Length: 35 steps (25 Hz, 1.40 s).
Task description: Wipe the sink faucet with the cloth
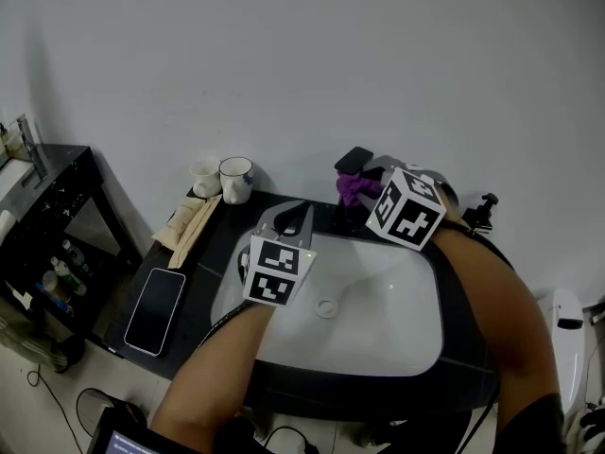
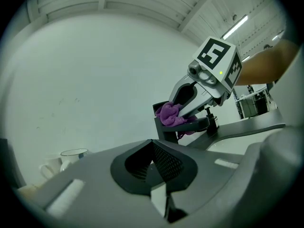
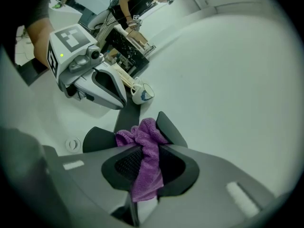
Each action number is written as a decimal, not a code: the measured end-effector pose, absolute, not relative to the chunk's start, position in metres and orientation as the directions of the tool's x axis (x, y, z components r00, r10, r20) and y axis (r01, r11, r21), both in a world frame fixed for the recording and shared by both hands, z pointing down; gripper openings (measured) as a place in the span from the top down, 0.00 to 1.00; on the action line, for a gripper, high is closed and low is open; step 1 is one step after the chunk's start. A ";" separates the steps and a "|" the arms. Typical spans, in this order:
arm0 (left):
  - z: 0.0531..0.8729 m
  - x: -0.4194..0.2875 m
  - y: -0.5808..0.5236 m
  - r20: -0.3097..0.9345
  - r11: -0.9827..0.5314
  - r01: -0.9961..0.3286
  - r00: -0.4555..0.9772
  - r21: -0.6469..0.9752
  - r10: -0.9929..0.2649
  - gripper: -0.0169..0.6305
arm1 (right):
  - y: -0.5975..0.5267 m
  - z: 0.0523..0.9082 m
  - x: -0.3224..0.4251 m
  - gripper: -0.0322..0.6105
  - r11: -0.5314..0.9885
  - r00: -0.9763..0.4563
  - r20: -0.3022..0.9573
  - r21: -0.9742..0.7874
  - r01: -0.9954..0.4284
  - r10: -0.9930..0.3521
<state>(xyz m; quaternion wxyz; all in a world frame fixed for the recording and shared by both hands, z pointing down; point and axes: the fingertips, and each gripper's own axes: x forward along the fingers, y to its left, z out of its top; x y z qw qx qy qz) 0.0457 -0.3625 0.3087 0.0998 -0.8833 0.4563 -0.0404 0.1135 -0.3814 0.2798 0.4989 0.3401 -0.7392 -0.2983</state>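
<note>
My right gripper [image 1: 359,197] is shut on a purple cloth [image 1: 354,188] and presses it against the black faucet [image 1: 354,159] at the back of the white sink [image 1: 416,339]. In the right gripper view the cloth [image 3: 148,163] hangs between the jaws and bunches against the faucet's black body [image 3: 168,127]. My left gripper [image 1: 301,208] hovers over the sink's back left rim, shut and holding nothing. From the left gripper view, the closed jaw tips [image 2: 153,151] point toward the cloth [image 2: 171,114] and the right gripper [image 2: 183,113] on the faucet [image 2: 164,129].
A black counter [image 1: 222,239] surrounds the sink. On its left lie a phone [image 1: 156,308], a wooden bundle [image 1: 189,223] and two mugs [image 1: 235,178]. A small black pump [image 1: 486,206] stands at the back right. A dark shelf unit [image 1: 52,216] stands at far left. The drain [image 1: 326,306] sits mid-basin.
</note>
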 end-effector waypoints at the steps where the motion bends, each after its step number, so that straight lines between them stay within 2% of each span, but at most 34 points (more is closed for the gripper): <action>1: 0.309 0.046 -0.363 -0.018 -0.565 -0.797 0.581 -0.214 -0.813 0.95 | -0.381 0.280 0.113 0.83 0.594 -0.274 0.537 0.778 -0.207 -0.798; 18: 0.312 0.048 -0.363 -0.008 -0.571 -0.791 0.587 -0.220 -0.809 0.95 | -0.360 0.286 0.107 0.84 0.729 -0.317 0.658 0.643 -0.234 -0.683; 35: 0.310 0.048 -0.362 -0.008 -0.567 -0.792 0.583 -0.225 -0.812 0.95 | -0.308 0.287 0.093 0.84 0.751 -0.353 0.675 0.644 -0.148 -0.648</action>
